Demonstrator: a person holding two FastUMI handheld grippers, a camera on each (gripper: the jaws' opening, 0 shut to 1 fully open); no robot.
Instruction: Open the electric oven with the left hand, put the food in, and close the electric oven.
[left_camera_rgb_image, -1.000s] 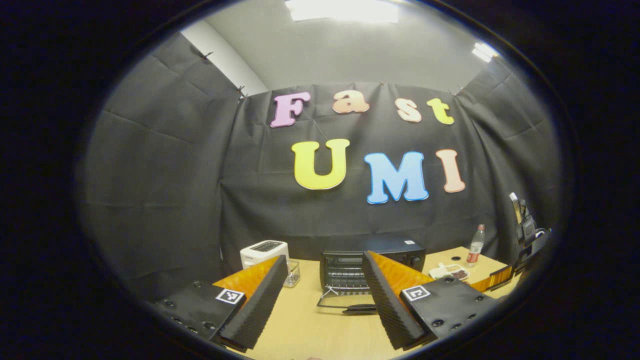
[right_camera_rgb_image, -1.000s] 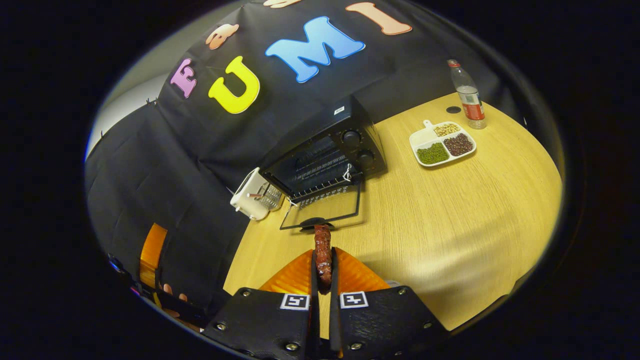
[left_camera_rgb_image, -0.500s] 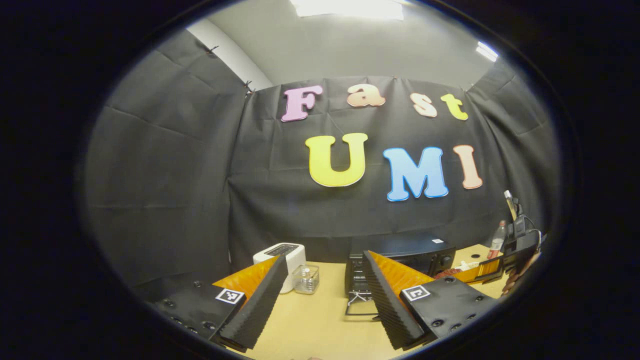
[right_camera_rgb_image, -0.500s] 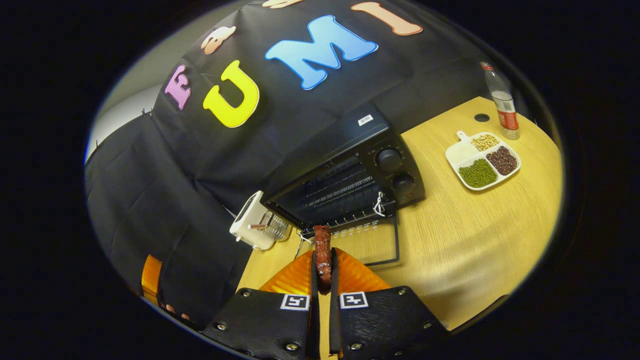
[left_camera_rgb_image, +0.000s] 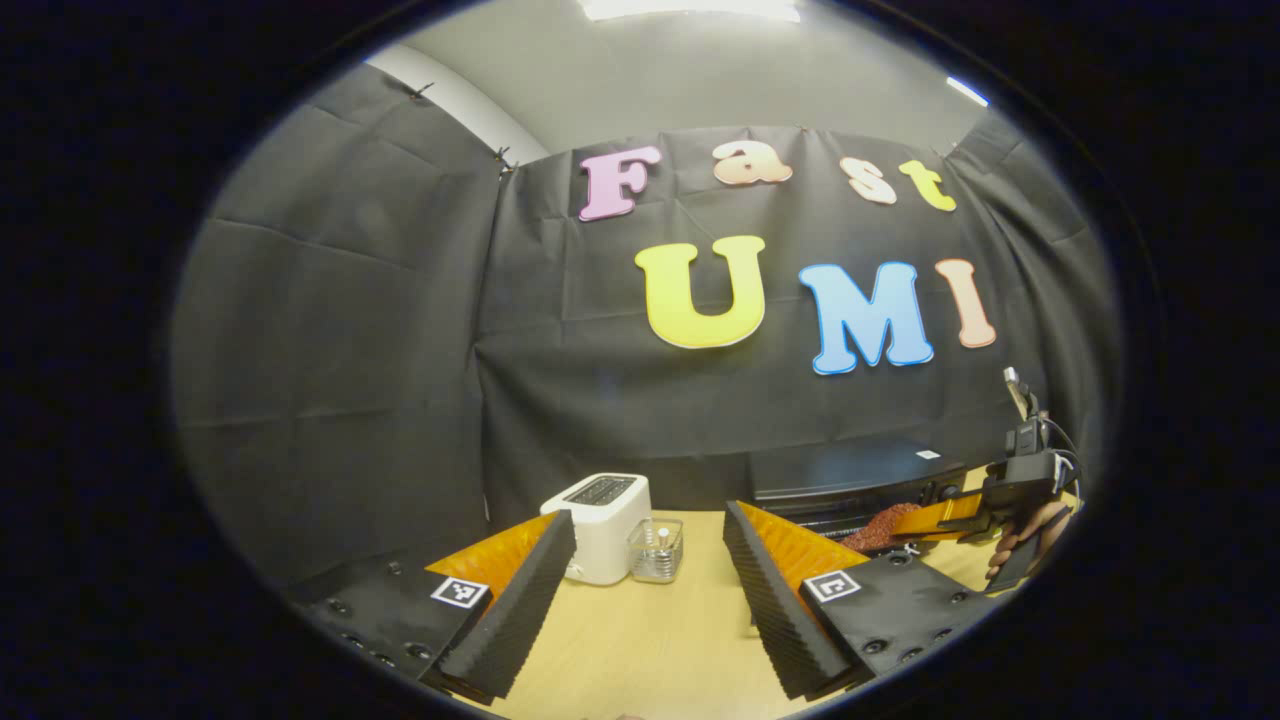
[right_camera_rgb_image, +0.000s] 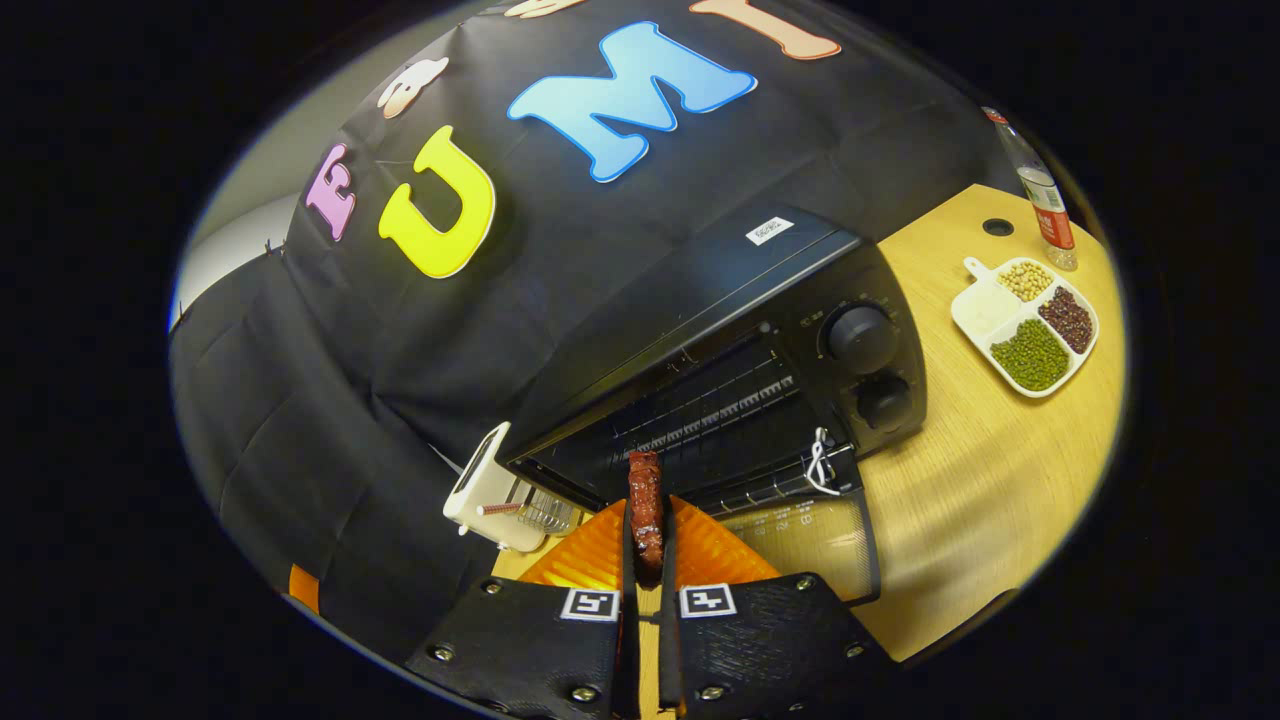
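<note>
In the left gripper view, the left gripper (left_camera_rgb_image: 640, 590) sits at six o'clock with its two fingers wide apart and nothing between them, above the wooden table (left_camera_rgb_image: 650, 650). The white toaster (left_camera_rgb_image: 603, 513) and a small clear holder (left_camera_rgb_image: 657, 548) now show between the fingers, where the oven stood a second ago. The black oven (left_camera_rgb_image: 850, 480) has slid over to four o'clock, and the right gripper (left_camera_rgb_image: 905, 523) reaches toward it with the food. In the right gripper view, the right gripper (right_camera_rgb_image: 646, 530) at six o'clock pinches a dark red strip of meat (right_camera_rgb_image: 645, 497) tight between its fingers. The oven (right_camera_rgb_image: 720, 380) looks much bigger and closer than before, its glass door (right_camera_rgb_image: 810, 535) folded down open, and the tip of the meat is right at its mouth. A white tray of beans (right_camera_rgb_image: 1030, 325) and a bottle (right_camera_rgb_image: 1045, 195) sit at two o'clock.
</note>
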